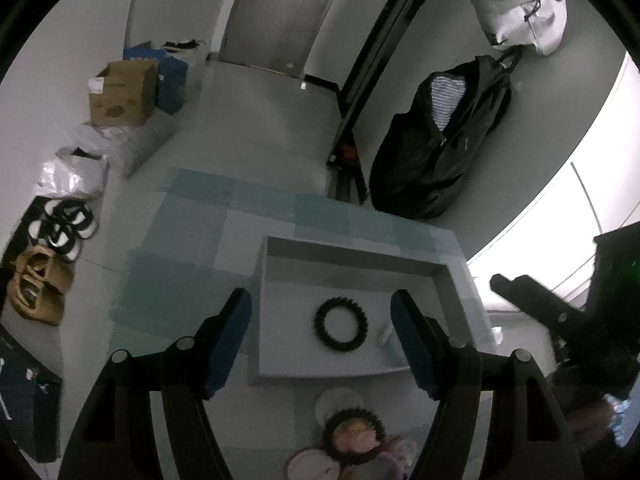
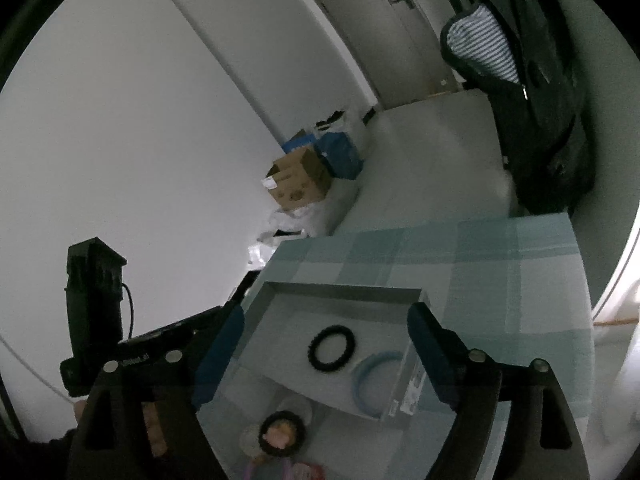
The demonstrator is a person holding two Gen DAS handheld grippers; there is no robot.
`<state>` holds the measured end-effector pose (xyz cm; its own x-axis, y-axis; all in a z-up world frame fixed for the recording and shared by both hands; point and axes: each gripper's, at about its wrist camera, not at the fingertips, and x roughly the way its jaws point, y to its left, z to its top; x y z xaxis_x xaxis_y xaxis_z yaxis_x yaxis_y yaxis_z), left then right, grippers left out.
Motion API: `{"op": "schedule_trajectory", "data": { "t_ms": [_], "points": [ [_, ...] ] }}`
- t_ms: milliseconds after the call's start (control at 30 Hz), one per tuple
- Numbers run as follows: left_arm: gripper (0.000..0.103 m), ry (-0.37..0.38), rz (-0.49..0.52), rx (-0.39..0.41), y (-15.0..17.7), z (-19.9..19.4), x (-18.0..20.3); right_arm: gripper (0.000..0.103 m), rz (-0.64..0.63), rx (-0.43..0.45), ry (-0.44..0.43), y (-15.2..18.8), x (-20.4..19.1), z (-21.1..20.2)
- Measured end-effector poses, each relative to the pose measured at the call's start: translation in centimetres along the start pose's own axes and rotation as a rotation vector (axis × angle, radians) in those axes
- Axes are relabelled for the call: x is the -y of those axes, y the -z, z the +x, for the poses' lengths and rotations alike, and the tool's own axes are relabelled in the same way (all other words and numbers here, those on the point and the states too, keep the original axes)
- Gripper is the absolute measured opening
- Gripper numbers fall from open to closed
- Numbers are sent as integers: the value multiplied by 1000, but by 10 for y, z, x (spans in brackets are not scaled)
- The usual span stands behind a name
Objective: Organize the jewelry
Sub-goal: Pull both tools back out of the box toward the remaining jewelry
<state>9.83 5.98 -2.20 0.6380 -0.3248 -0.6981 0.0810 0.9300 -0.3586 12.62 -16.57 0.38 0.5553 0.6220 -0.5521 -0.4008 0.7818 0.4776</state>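
With both tools spread and empty, the black beaded bracelet (image 1: 340,327) lying in the grey tray (image 1: 276,276) is judged light, probably stretchy, best pinched across its band.

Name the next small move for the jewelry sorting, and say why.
Probably lower the left gripper toward the pile of bracelets near the table edge. Both grippers look open and empty, the tray already holds the black bracelet and light blue bracelet, and the pile remains outside.
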Motion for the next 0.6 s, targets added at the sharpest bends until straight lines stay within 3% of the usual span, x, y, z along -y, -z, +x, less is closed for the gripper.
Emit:
{"op": "schedule_trajectory", "data": {
  "t_ms": [600],
  "points": [
    [68,-83,10,18,37,-35,6,100,-75,-6,49,32,-26,-38]
  ]
}}
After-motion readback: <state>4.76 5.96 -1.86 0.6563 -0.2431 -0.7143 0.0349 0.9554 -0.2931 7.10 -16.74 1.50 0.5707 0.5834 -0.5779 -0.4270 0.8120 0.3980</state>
